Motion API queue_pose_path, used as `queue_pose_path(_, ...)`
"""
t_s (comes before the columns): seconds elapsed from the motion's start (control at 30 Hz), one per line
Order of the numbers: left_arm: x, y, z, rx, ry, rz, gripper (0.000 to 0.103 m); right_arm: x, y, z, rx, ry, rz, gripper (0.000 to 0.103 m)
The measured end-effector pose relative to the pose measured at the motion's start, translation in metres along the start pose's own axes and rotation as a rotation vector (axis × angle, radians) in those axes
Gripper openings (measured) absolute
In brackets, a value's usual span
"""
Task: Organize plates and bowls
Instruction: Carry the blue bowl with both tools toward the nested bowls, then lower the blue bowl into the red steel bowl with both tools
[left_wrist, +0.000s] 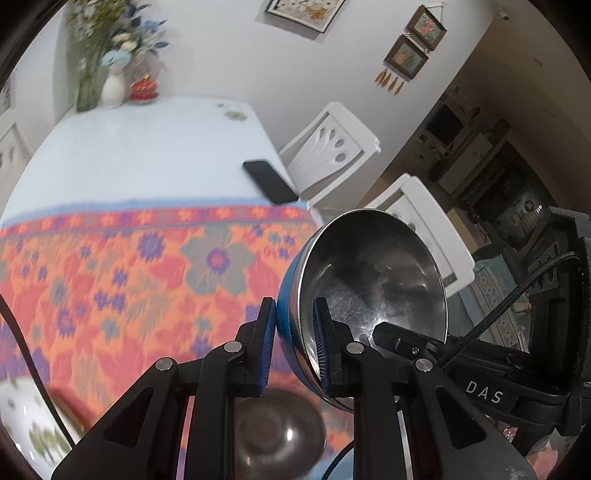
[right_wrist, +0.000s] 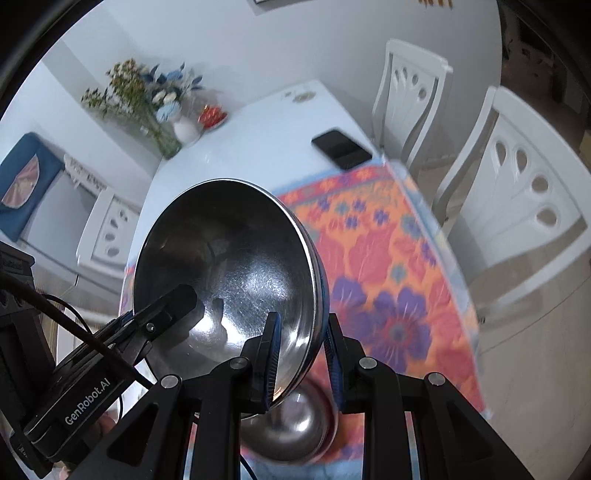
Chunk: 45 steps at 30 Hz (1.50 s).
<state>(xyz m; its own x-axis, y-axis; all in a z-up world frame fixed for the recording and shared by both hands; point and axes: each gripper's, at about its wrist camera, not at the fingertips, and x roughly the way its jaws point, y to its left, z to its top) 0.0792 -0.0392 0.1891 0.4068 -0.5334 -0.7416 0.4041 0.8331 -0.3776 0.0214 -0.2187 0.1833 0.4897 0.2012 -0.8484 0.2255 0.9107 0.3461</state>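
Aloft, steel bowl (left_wrist: 373, 280) beyond table edge (left_wrist: 295, 199).

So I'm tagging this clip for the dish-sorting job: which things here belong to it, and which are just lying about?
Part of the job:
- steel bowl with blue outside, its rim gripped by the left gripper and the right gripper
- second steel bowl on the table below
- floral plate

Just lying about:
- black phone
- flower vases
- small red dish
- white chairs
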Motion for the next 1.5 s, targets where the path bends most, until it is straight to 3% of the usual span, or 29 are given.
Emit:
queue_pose_path(0.3, -0.006, 0.027, -0.072, -0.068, 0.097, 0.025, 0.017, 0.022, 0.002, -0.068, 0.006, 0.126, 0.015, 0.023)
queue_pose_path(0.57, 0.01, 0.041, -0.111, -0.103, 0.168, 0.035, 0.017, 0.044, -0.006, -0.097, 0.024, 0.183, -0.003, 0.023)
queue_pose_path(1.3, 0.029, 0.052, -0.117, -0.09, 0.215, 0.078, 0.019, 0.061, -0.025, -0.107, 0.078, 0.208, 0.004, 0.023)
queue_pose_path(1.5, 0.006, 0.054, -0.107, -0.107, 0.12, 0.068, 0.021, 0.053, -0.02, -0.106, 0.07, 0.197, 0.012, 0.023)
